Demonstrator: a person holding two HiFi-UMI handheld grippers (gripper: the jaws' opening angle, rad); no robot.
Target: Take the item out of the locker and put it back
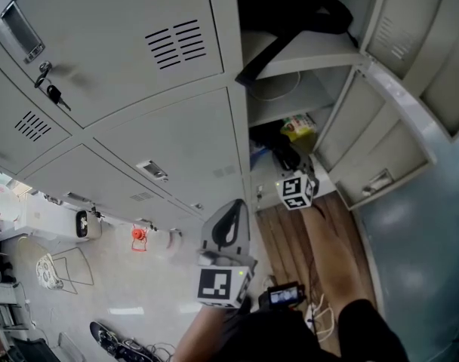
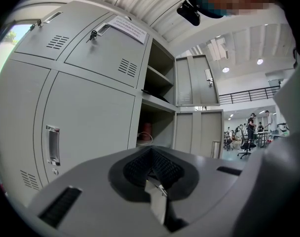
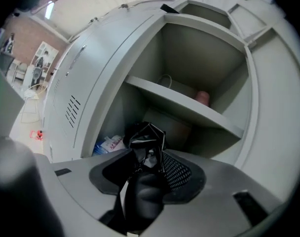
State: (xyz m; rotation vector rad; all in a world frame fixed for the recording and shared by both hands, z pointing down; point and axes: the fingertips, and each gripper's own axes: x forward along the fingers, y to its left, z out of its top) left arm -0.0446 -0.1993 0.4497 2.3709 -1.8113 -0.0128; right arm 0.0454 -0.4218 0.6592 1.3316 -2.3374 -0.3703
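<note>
My right tongs (image 3: pixel 147 154) are clamped on the black item (image 3: pixel 146 135), its crumpled top sticking up past the pads. I hold it at the mouth of the open locker (image 3: pixel 189 48), under the shelf (image 3: pixel 189 105), with a blue-and-white packet (image 3: pixel 108 144) lying on the compartment floor just behind it. My left tongs (image 2: pixel 152 174) hang back in front of the closed doors (image 2: pixel 91 117), jaws together and holding nothing.

left tool (image 2: pixel 151 162) closed, empty | right tool (image 3: pixel 150 164) clamped on black item (image 3: pixel 146 135)
</note>
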